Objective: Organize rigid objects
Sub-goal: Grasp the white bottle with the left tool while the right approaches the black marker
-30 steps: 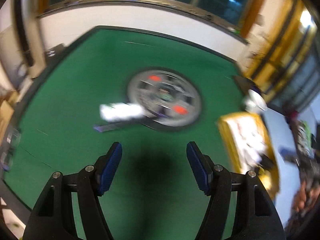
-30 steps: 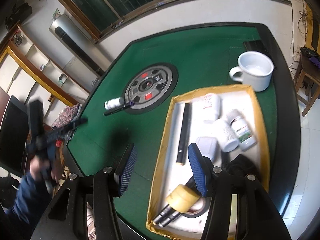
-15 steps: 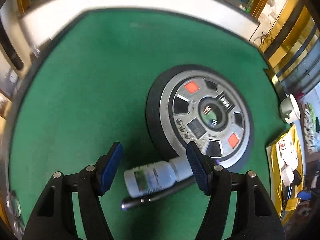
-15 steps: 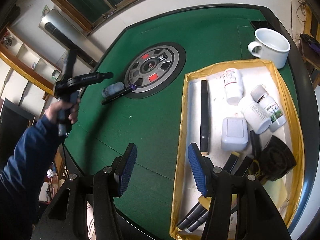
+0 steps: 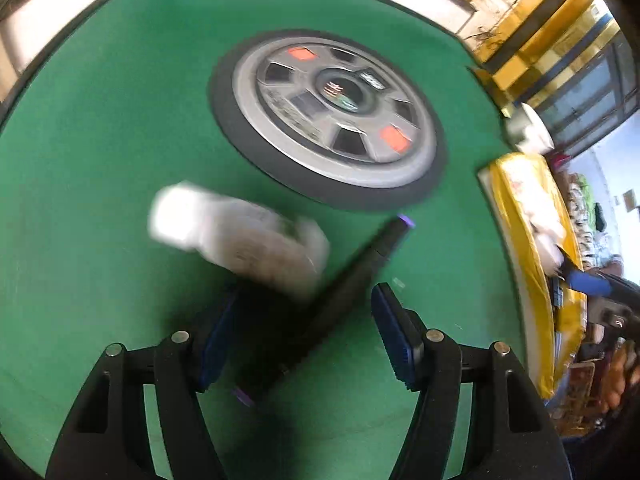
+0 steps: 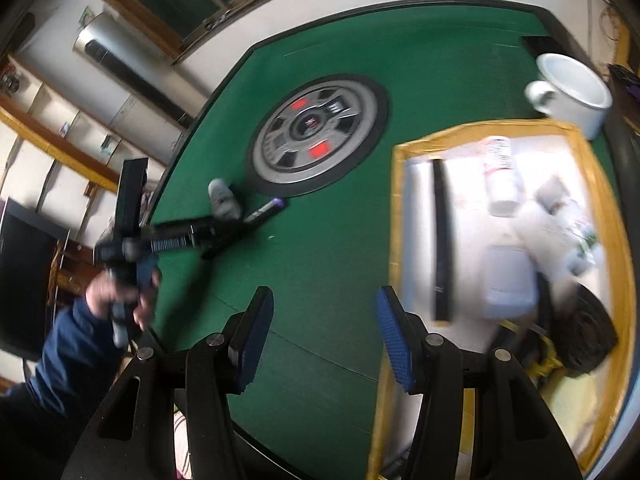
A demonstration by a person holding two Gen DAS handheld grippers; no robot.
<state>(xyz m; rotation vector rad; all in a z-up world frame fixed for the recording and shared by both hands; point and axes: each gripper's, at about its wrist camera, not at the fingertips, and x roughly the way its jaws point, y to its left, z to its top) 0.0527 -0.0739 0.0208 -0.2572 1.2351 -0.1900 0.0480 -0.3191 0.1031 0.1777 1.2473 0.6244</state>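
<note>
the left gripper (image 5: 302, 330) stands wide apart, gripping nothing, angled down over the green table (image 5: 100, 160). between its fingers lies a black pen (image 5: 340, 292) with purple ends, set diagonally, its near end just inside the left finger and its far end beyond the right one. just past the fingertips, touching or nearly touching the pen, a white bottle (image 5: 240, 236) lies on its side; blur hides its label. farther on sits the round grey centre panel (image 5: 332, 116) of the table.

judgement: the pen looks light, stiff and thin, liable to roll; best taken across mid-barrel. the bottle looks like light, smooth plastic; best gripped across its body, not its cap.

the right gripper (image 6: 324, 330) is part open and empty, hovering over the table edge just left of the yellow-rimmed tray (image 6: 396, 216), which holds several bottles and a black bar.
</note>
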